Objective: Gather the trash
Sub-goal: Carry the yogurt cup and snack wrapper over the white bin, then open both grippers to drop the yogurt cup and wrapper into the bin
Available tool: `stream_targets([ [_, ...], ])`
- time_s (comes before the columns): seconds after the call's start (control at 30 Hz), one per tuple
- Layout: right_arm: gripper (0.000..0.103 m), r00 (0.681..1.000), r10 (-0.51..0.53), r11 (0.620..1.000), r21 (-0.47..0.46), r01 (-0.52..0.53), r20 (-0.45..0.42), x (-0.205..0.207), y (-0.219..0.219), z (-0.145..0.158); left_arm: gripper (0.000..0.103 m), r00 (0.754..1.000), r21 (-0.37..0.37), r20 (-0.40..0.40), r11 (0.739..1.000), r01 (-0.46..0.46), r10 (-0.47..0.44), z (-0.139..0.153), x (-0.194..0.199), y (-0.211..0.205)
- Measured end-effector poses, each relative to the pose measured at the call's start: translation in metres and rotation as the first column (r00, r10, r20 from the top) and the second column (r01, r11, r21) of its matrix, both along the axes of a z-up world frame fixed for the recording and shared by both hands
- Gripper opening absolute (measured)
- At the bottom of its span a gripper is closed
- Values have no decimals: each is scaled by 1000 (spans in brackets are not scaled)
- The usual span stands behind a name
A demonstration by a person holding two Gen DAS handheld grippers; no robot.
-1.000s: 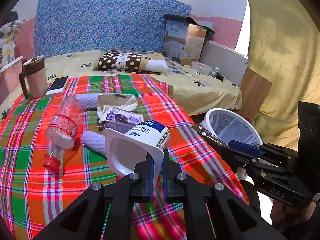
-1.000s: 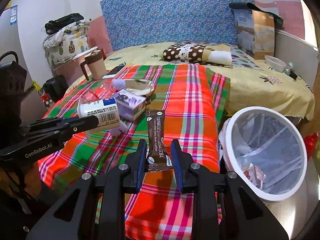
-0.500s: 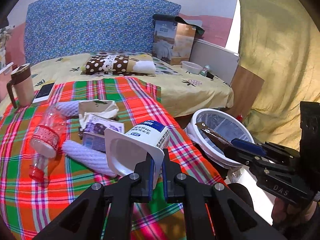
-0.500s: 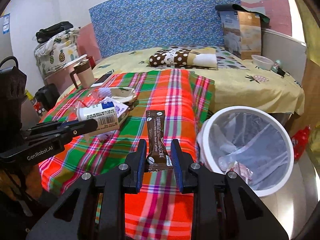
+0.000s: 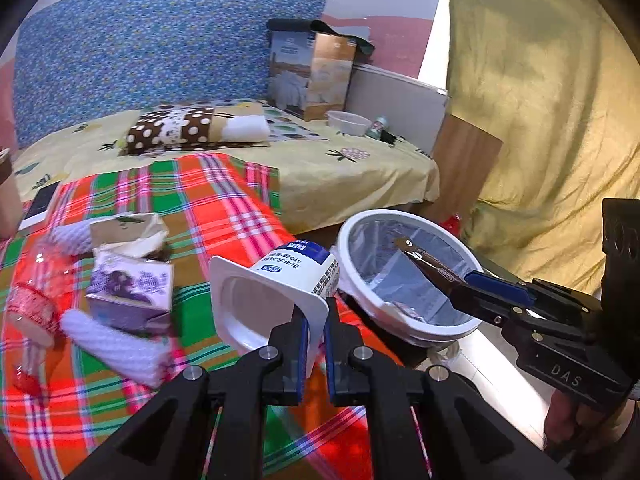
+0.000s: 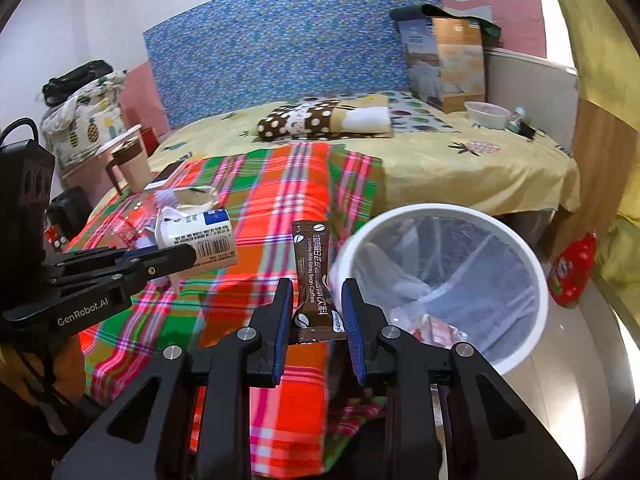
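From the left wrist view, the left gripper (image 5: pixel 314 322) is pinched tight on the flat rim of a white yogurt cup (image 5: pixel 280 288). The cup lies on its side in the air, its open mouth facing the camera, just beside the white trash bin (image 5: pixel 404 276). The bin stands on the floor next to the bed. On the plaid blanket (image 5: pixel 224 208) lie a purple carton (image 5: pixel 132 292), a white knitted roll (image 5: pixel 116 348) and a clear bottle with a red label (image 5: pixel 28 312). The right gripper (image 5: pixel 460 284) holds its packet over the bin.

From the right wrist view, the right gripper (image 6: pixel 316 308) is clamped on the bottom end of a brown coffee packet (image 6: pixel 314 276). The packet stands up, touching the bin's (image 6: pixel 536 280) near rim in the picture. Some trash already lies inside the bin. A mug (image 6: pixel 130 164) sits far back on the bed.
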State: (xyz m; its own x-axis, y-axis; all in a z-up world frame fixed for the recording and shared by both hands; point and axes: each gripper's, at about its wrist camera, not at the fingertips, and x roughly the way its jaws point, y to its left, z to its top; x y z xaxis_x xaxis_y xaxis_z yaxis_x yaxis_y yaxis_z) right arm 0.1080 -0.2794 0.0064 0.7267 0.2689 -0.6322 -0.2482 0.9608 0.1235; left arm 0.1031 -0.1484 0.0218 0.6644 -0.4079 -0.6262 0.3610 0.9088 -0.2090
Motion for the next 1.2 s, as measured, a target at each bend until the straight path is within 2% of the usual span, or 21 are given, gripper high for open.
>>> stream_targets([
  [0.4,27,991,-127,992,5,127,-40,9,-42,-13,7,993,-4,-18,993,121,-121,-11,28,-53],
  [0.63,27,978,-187,982,-2,187,-92,15,-60,-27,7,982,-8,-51,983,184,-184,-25,46,-84],
  [1.13,28,962,-211,977,-22,210,-171,24,-78,-45,7,952,-18,-118,960,281,-281,-49,71,-125],
  [1.2,28,961,-213,977,-29,211,-176,24,-78,-46,10,951,-22,-120,959,283,-284,-50,71,-126],
])
